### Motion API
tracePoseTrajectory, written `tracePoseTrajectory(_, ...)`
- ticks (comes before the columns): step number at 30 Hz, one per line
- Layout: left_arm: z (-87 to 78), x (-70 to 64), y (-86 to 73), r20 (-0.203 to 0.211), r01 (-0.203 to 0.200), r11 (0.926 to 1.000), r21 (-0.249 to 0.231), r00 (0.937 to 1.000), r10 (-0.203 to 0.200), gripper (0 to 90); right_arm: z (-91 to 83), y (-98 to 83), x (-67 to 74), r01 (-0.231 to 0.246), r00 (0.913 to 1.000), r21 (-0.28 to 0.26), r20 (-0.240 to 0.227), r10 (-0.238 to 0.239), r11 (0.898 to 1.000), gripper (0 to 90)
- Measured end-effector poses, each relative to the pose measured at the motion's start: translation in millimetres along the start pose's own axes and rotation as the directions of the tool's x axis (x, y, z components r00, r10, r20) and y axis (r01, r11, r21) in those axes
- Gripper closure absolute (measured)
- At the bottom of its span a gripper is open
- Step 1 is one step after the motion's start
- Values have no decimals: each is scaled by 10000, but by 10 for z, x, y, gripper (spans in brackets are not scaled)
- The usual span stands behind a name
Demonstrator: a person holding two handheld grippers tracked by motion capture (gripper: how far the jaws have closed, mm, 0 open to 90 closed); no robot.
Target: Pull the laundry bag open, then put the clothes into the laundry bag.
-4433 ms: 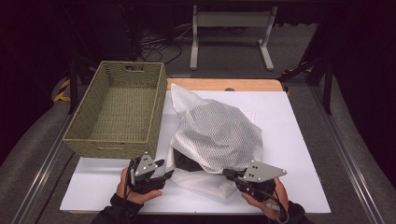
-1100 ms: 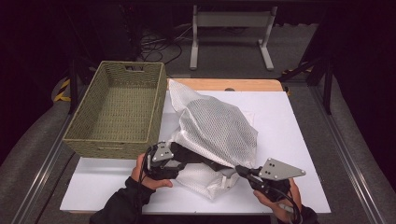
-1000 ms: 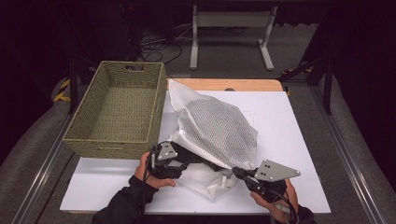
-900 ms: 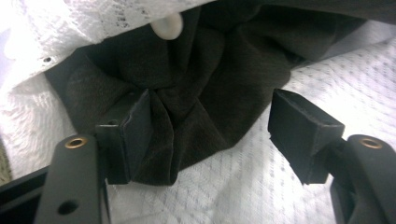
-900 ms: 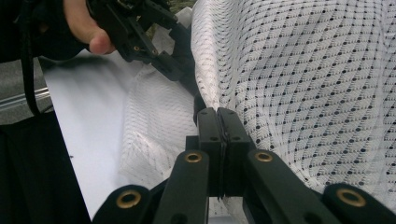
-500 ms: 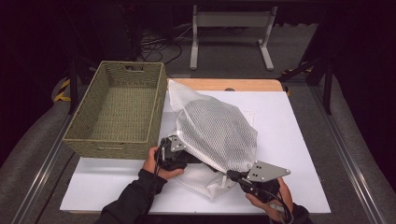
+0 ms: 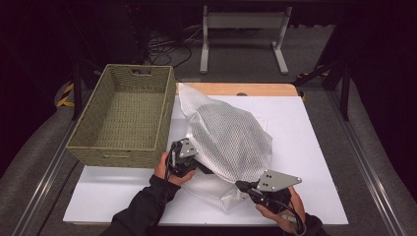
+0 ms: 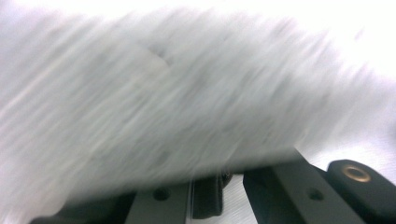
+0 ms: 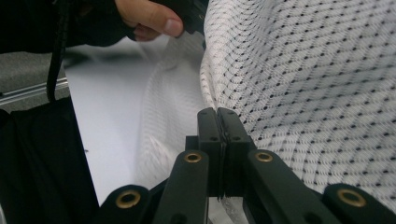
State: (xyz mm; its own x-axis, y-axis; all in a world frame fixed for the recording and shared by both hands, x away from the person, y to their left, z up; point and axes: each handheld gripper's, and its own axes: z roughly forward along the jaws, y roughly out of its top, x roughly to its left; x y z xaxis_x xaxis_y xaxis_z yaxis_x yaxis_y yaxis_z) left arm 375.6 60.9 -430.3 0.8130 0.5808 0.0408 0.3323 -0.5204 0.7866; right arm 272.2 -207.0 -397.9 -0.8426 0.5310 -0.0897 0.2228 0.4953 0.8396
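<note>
A white mesh bag (image 7: 231,137) lies bunched up in the middle of a white board (image 7: 314,147), its near side lifted off the surface. My left gripper (image 7: 200,168) is at the bag's near-left edge, tips tucked under the raised mesh. Its jaws have just been closing, and in the blurred left gripper view the mesh (image 8: 187,93) drapes over the nearly closed left gripper (image 8: 217,182). My right gripper (image 7: 239,185) is at the bag's near-right edge. Seen in the right gripper view, the right gripper (image 9: 217,116) has its jaws pressed together on a fold of mesh (image 9: 317,93).
A woven green basket (image 7: 118,147) stands empty at the board's left side, close to my left hand. A wooden table edge (image 7: 236,89) shows behind the board. A metal stand (image 7: 241,29) and cables lie on the floor beyond. Bare board stretches to the right of the bag.
My left gripper has moved right and up against the bag, and its jaws have come together on the mesh. The right gripper has stayed clamped on the bag's near edge.
</note>
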Motion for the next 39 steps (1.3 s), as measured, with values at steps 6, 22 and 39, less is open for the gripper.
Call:
tracePoseTrajectory(6, 171, -179, 195, 318, -65, 9980, -632, 9995, 85, 833, 5, 47, 56, 32, 9993, -366, -376, -46, 9993, 895)
tracePoseTrajectory(22, 491, 55, 162, -1163, 1361, 9626, -2342, 9791, -1668, 839, 71, -88, 88, -280, 9936, 283, -1084, 309, 9992, 898)
tracePoseTrajectory(39, -8, 60, -112, 741, -55, 9960, -891, 9972, 121, 292, -128, -47, -60, -675, 9977, -612, 8, 677, 9958, 897)
